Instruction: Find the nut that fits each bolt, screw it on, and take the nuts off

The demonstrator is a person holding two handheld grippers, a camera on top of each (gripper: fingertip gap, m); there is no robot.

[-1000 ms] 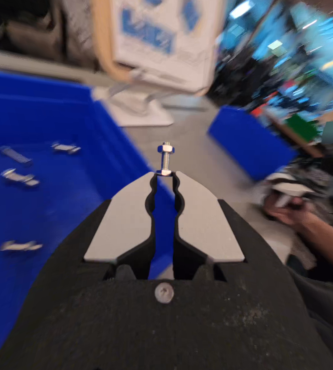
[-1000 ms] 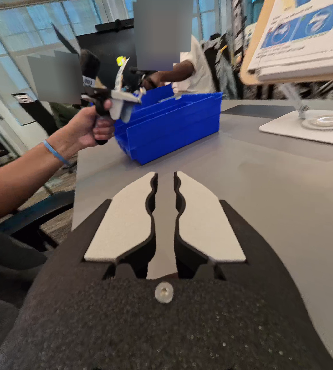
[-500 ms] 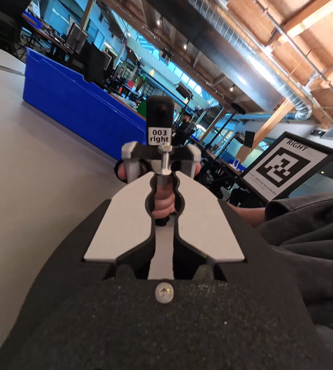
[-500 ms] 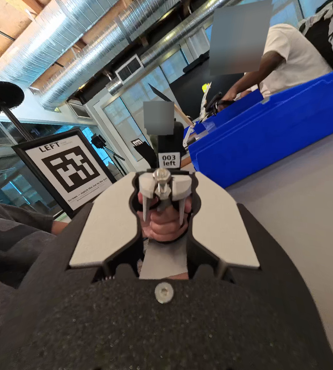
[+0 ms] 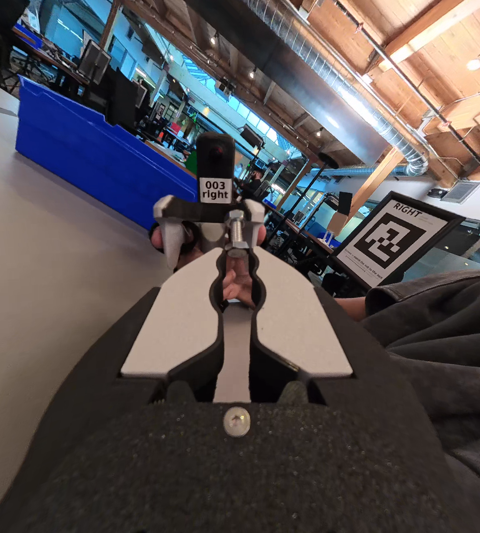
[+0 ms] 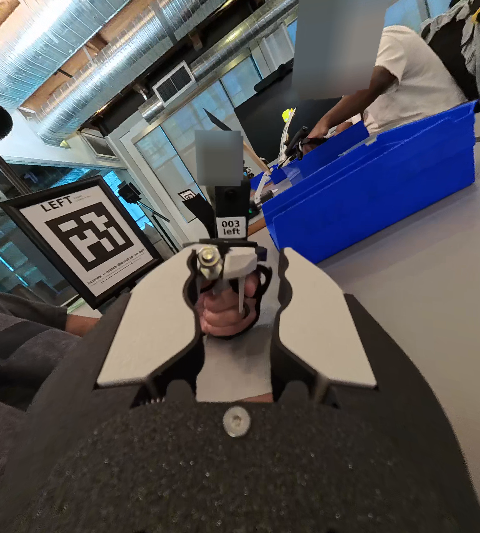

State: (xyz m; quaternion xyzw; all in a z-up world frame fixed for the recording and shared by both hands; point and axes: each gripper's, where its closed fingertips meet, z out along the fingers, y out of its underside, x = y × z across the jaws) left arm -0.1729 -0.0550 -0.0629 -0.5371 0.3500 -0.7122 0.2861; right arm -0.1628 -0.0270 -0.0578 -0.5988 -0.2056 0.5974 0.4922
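Observation:
My left gripper (image 5: 236, 253) is shut on the head of a silver bolt (image 5: 236, 230) that points away from it, with a nut (image 5: 236, 215) near the far end. My right gripper (image 6: 234, 259) faces it, open and empty. In the right wrist view the bolt's nut end (image 6: 208, 262) shows end-on between the open fingers, close to the left finger (image 6: 161, 302); I cannot tell if they touch. The right gripper also shows in the left wrist view (image 5: 211, 245), and the left gripper in the right wrist view (image 6: 218, 268).
Both grippers are held above a grey table (image 5: 45, 259). A blue bin (image 5: 89, 155) stands farther back on it (image 6: 377, 184). Framed marker signs (image 5: 388, 245) (image 6: 86, 236) stand at the table's edge. Another person (image 6: 406, 72) works at a bin behind. The tips of both grippers are at nearly the same place.
The left gripper swung away from the blue bin with the bolt to face the right gripper. The right gripper opened wider and came closer, so the nut end is now between its fingers.

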